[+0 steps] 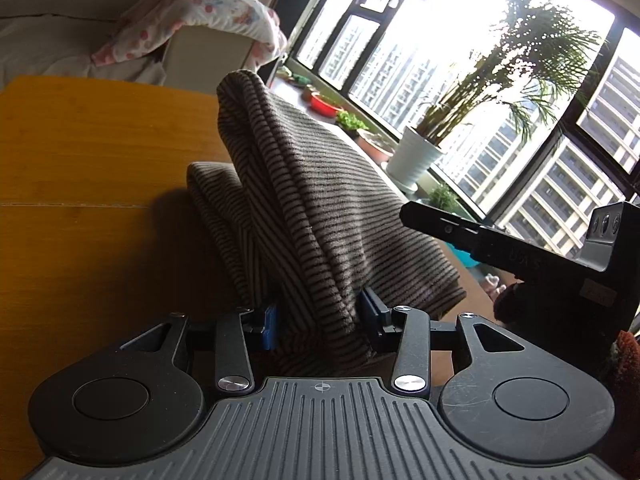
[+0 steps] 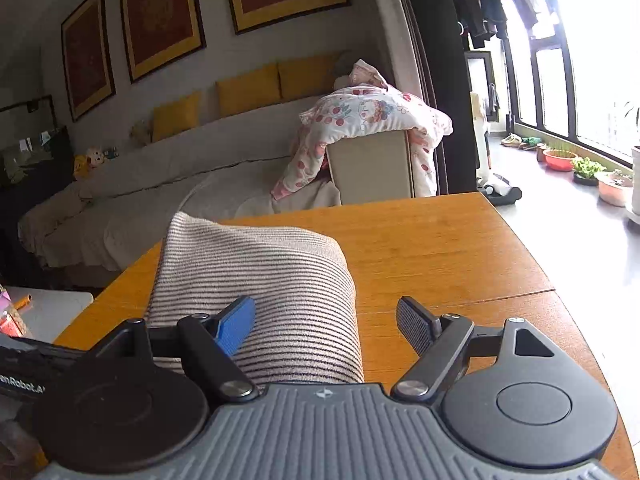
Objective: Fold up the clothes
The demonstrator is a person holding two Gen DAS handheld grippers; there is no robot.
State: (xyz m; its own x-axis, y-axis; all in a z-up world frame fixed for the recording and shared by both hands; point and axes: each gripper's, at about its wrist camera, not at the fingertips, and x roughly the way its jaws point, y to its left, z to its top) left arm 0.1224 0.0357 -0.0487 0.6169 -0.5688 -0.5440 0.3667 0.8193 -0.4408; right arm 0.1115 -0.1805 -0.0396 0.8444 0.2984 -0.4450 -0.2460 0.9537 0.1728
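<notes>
Striped garment [image 1: 304,200]: one piece, brown-grey knit with thin dark stripes, bunched into thick folds. It sits on your wooden table [image 1: 80,160]; part of it lies flat there, and part is pulled up into a peaked ridge off the surface. In the right wrist view the same cloth [image 2: 256,276] reads paler, a rounded folded bundle on the table's near-left part.

Your left gripper [image 1: 320,316] is clamped on a thick wad of the fabric. Jaws are held partly apart by the cloth, both blue pads pressed into it, and the lifted ridge runs up from that pinch.

Your right gripper [image 2: 326,320] is spread wide and grips nothing. Its blue finger [image 2: 236,326] lies over the top of the bundle; I can't tell whether it touches. Its other finger sits over bare wood, clear of the cloth's edge.

Counts: one garment in work, two grippers, one table. Behind it there's one sofa [image 2: 168,184] with a single floral quilt [image 2: 360,120] draped over its arm, three framed pictures [image 2: 160,16] on the wall, and one white-potted palm [image 1: 416,156] by the window.
</notes>
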